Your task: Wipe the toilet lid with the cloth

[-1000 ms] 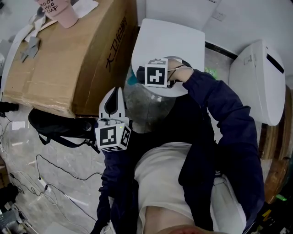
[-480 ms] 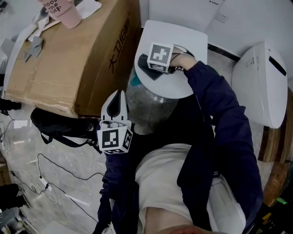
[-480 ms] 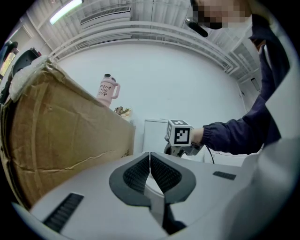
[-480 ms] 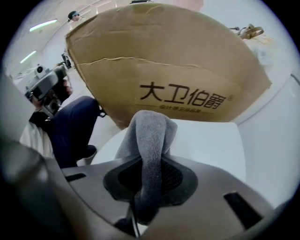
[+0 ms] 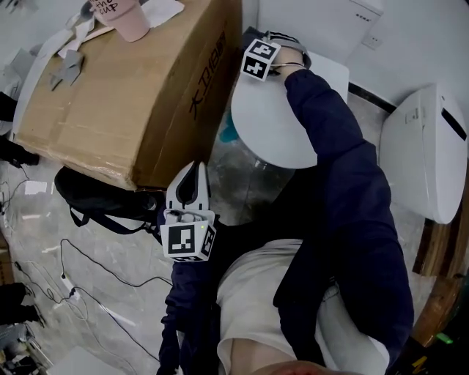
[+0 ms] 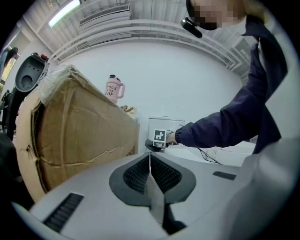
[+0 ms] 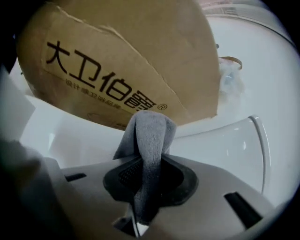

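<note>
The right gripper (image 7: pixel 149 161) has its jaws pinched on a fold of grey cloth (image 7: pixel 149 129), which stands up out of them and hangs down between. In the head view this gripper sits at the far left corner of the white toilet lid (image 5: pixel 275 128), close against the side of the big cardboard box (image 5: pixel 124 80). The box wall with its printed characters fills the right gripper view just beyond the cloth.

Room on that side is tight, because the lid's left edge runs alongside the box with only a narrow gap. Toward the near and right sides the lid's rounded surface lies bare, crossed by the person's dark sleeve (image 5: pixel 330 139). A second white toilet (image 5: pixel 425 146) stands well apart to the right.

The left gripper (image 5: pixel 192 170) hovers off the lid, near the box's front corner and beside a black bag (image 5: pixel 102 201) on the marble floor (image 5: pixel 88 278). Its jaws are pressed together with nothing between them.

A pink cup (image 5: pixel 121 15) on top of the box is cut off by the frame's upper edge. In the head view the right gripper's jaw tips are hidden under its marker cube, so contact between cloth and lid cannot be seen there. In the right gripper view the cloth seems to rest on or just over the white surface. Crinkled clear plastic (image 5: pixel 245 179) blurs what lies below the lid's near edge.
</note>
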